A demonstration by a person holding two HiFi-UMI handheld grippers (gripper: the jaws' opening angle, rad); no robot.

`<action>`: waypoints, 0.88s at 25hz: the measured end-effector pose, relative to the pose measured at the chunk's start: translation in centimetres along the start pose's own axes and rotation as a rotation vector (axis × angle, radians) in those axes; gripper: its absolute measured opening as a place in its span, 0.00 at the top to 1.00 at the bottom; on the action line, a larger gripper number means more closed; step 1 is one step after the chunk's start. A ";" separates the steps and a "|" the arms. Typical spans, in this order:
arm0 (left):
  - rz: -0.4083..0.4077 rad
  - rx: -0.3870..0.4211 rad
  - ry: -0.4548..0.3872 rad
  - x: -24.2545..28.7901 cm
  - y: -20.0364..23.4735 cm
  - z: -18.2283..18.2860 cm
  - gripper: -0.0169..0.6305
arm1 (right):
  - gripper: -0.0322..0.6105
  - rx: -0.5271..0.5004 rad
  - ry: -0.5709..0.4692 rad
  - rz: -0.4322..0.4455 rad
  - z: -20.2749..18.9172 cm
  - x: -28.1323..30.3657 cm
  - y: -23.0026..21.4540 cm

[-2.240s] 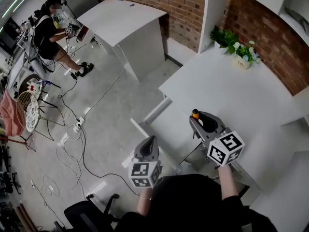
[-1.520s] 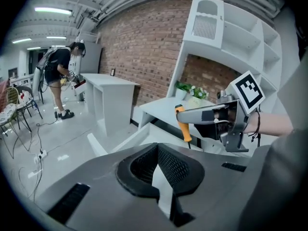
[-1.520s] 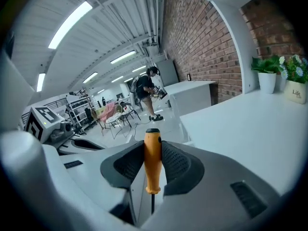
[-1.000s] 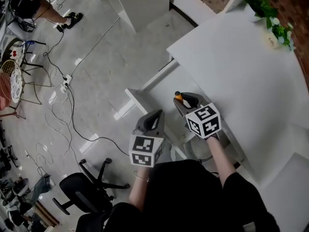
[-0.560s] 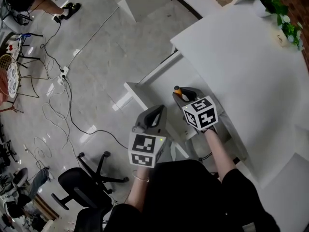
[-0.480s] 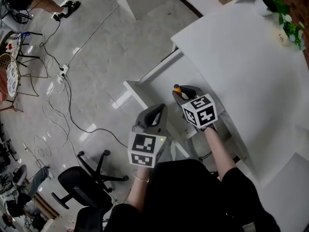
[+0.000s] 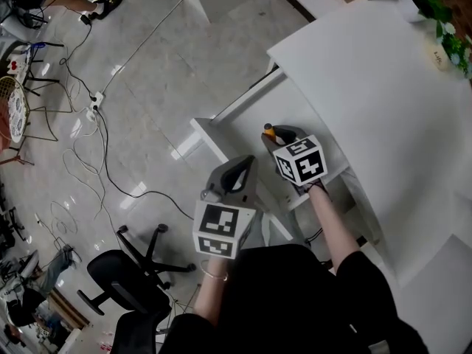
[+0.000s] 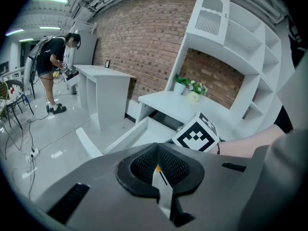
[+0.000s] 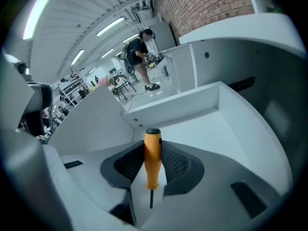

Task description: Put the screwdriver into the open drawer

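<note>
An orange-handled screwdriver (image 9: 153,158) stands upright between the black pads of my right gripper (image 9: 153,146), which is shut on the handle, the thin shaft pointing back toward the camera. In the head view this gripper (image 7: 279,134) hangs over the open white drawer (image 7: 247,120), and the screwdriver's (image 7: 271,132) black-capped end shows at its tip. The drawer's floor (image 9: 211,129) and front wall lie just beneath. My left gripper (image 7: 237,169) hovers at the drawer's near corner, shut with nothing held (image 8: 158,148).
The drawer hangs out from under a white desk (image 7: 369,87) with a potted plant (image 7: 442,46) at its far corner. A black office chair (image 7: 125,282) and cables (image 7: 96,161) are on the floor at the left. A person (image 8: 50,66) stands far back by a white counter (image 8: 103,88).
My right gripper has sunk lower into the open drawer with the screwdriver still in it. The left gripper has kept its place.
</note>
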State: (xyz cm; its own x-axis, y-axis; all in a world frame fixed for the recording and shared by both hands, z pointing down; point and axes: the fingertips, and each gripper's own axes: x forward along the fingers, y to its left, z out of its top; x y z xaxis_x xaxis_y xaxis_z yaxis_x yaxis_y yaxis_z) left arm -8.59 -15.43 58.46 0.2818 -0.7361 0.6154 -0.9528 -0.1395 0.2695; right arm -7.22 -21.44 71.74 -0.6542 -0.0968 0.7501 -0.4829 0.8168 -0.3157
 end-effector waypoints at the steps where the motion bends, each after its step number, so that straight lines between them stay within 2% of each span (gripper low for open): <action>1: 0.000 -0.001 0.001 0.0 0.0 -0.1 0.96 | 0.77 0.001 0.005 0.000 -0.1 0.3 0.0; 22: -0.001 -0.036 0.008 -0.1 1.0 -0.6 0.96 | 0.77 0.079 0.099 -0.031 -2.6 5.0 -0.8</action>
State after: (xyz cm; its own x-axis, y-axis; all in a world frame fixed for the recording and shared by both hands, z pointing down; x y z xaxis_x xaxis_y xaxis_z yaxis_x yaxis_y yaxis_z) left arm -9.47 -15.11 59.08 0.2840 -0.7306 0.6210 -0.9479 -0.1163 0.2966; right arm -8.53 -21.09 77.25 -0.5795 -0.0610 0.8127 -0.5488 0.7664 -0.3339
